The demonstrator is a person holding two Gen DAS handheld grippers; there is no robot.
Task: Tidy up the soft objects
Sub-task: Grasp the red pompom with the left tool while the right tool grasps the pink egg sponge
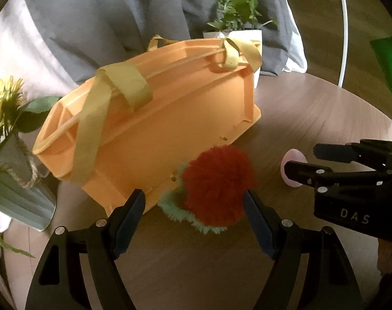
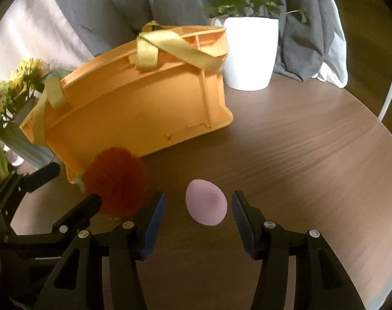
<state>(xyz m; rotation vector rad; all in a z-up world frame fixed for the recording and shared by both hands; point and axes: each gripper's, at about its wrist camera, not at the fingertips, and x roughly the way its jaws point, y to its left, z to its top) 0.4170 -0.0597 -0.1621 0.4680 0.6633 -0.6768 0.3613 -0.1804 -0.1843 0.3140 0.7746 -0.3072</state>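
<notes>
Now the red pompom (image 1: 217, 184) lies between the wide left jaws, beside the orange basket (image 1: 154, 118). Similarly, the pink sponge (image 2: 206, 202) lies on the surface (image 2: 312, 155) between the wide right jaws, touching neither.

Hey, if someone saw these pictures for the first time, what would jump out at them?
The big orange basket with yellow straps, at the back of the round wooden table. Next, the red pompom before it, between the open left gripper fingers, and the pink egg-shaped sponge between the open right gripper fingers.
</notes>
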